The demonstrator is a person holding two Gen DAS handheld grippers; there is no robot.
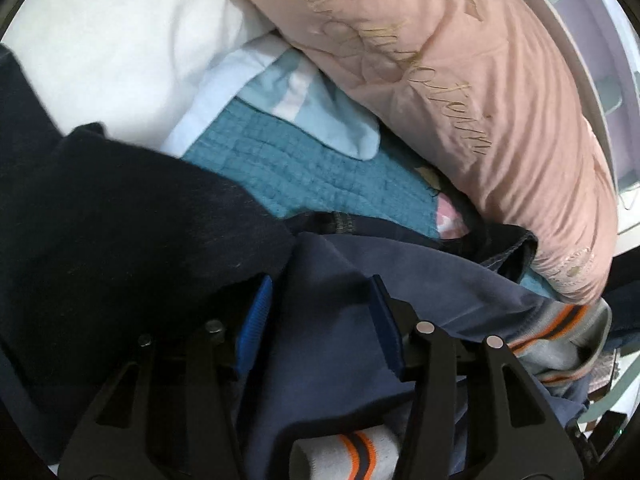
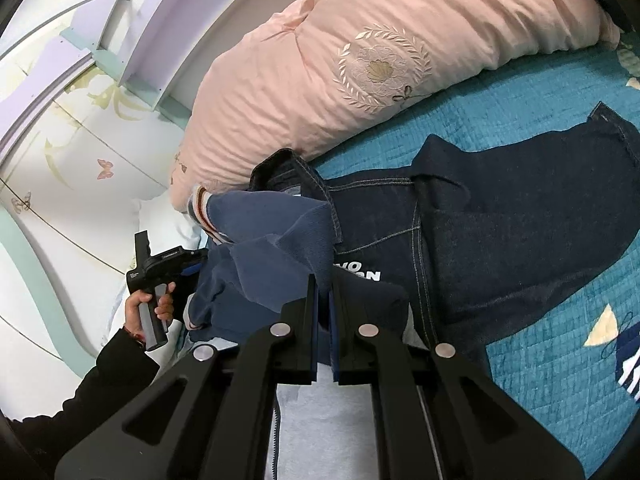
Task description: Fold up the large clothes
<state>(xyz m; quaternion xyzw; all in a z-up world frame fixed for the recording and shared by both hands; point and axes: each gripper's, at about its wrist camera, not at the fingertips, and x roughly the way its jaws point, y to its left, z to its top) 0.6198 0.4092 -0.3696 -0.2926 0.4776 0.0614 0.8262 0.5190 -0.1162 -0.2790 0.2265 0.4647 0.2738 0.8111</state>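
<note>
A blue sweatshirt (image 1: pixel 332 344) with grey, orange-striped cuffs (image 1: pixel 560 328) lies bunched on the bed, over dark denim jeans (image 2: pixel 520 216). My left gripper (image 1: pixel 320 292) is open, its blue pads astride a fold of the sweatshirt. In the right wrist view the sweatshirt (image 2: pixel 272 248) is lifted in a peak. My right gripper (image 2: pixel 324 292) is shut on a fold of it. The left gripper's handle (image 2: pixel 160 276) shows in a hand at the left.
A large pink embroidered pillow (image 2: pixel 360 68) lies along the headboard side. A teal quilted bedspread (image 2: pixel 540 360) covers the bed. White and light-blue bedding (image 1: pixel 120 48) lies beyond the clothes. A purple-and-white slatted headboard (image 2: pixel 132 20) borders the bed.
</note>
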